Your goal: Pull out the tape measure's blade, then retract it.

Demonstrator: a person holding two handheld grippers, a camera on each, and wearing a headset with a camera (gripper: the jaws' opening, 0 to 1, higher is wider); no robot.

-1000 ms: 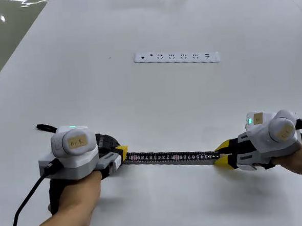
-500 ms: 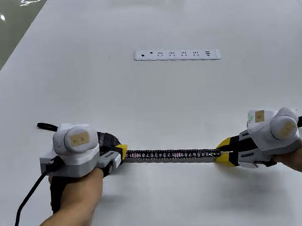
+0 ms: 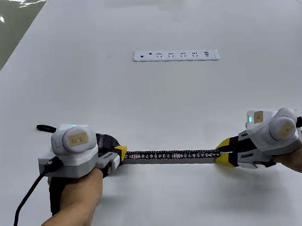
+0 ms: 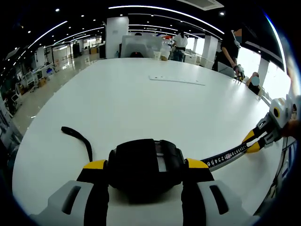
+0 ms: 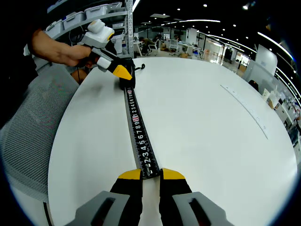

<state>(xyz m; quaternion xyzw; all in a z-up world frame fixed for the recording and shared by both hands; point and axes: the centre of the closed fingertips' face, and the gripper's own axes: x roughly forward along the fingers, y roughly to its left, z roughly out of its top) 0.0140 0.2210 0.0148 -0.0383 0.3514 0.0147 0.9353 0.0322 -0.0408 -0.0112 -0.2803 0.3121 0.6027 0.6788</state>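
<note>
Left gripper (image 3: 118,154) grips the tape measure case (image 3: 105,142) in the head view — the blade (image 3: 171,156) runs rightward to the right gripper (image 3: 223,152). Left gripper view: case wedged between the jaws. Right gripper view: jaws pinch the blade's tip.

The right claw (image 3: 221,152) drew the blade (image 3: 171,156) slightly farther.

Bright, even light from ceiling strips (image 4: 160,8); soft shadows on the white table (image 3: 156,107) toward 6 o'clock. Glare on the floor (image 3: 2,35) at 10 o'clock. Fisheye edges bend.
</note>
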